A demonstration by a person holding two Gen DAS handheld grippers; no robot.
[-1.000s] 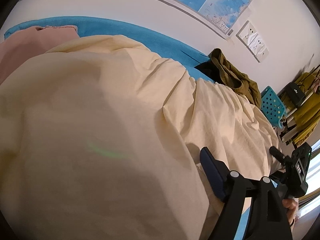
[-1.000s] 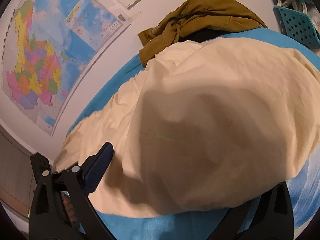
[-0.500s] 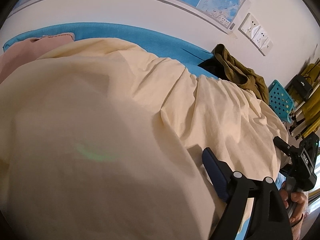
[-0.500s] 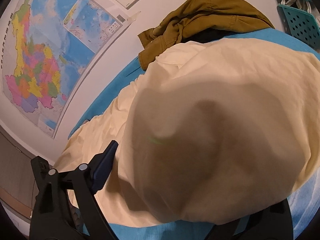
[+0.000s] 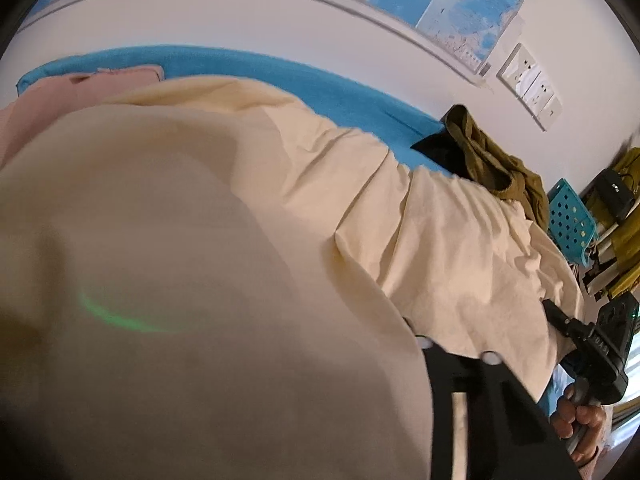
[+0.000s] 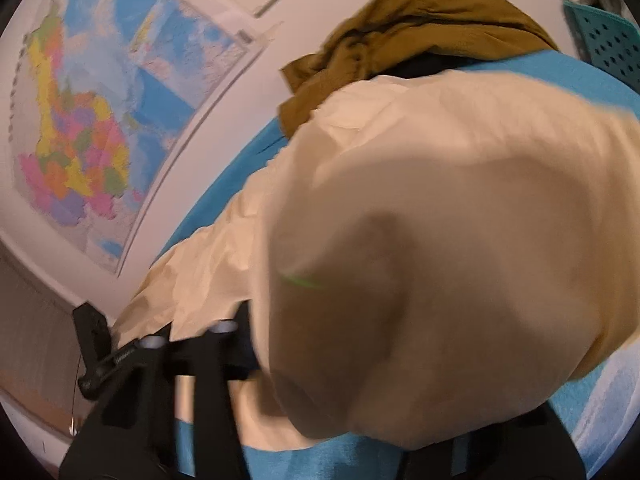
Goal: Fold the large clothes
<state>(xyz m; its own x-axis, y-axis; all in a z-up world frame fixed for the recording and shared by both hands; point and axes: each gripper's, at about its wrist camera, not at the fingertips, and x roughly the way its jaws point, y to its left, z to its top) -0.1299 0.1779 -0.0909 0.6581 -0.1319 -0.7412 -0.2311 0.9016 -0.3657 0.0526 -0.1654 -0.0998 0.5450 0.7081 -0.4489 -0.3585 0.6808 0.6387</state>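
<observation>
A large cream garment [image 5: 440, 220] lies spread over a blue bed cover [image 5: 320, 92]. In the left wrist view a fold of it bulges over my left gripper [image 5: 260, 340] and hides both pads; only the right finger's black base shows. The jaws are closing with the cloth between them. In the right wrist view the cream garment [image 6: 440, 140] also bulges over my right gripper [image 6: 380, 340]. Its left finger [image 6: 236, 332] is buried in the fold, and these jaws are closing on cloth too. A hand [image 5: 580, 428] holds the right gripper [image 5: 592, 344] at the garment's far end.
An olive garment [image 5: 492, 160] is heaped on the bed by the wall, seen also as the olive garment [image 6: 420, 20]. A pink garment [image 5: 80, 88] lies at the far left. A teal perforated basket [image 5: 568, 216] stands past the bed. A wall map [image 6: 100, 120] hangs behind.
Both grippers' visible fingers have swung inward and their blue pads have vanished into the cream cloth. The cloth bulges more over each gripper. The hands have barely moved.
</observation>
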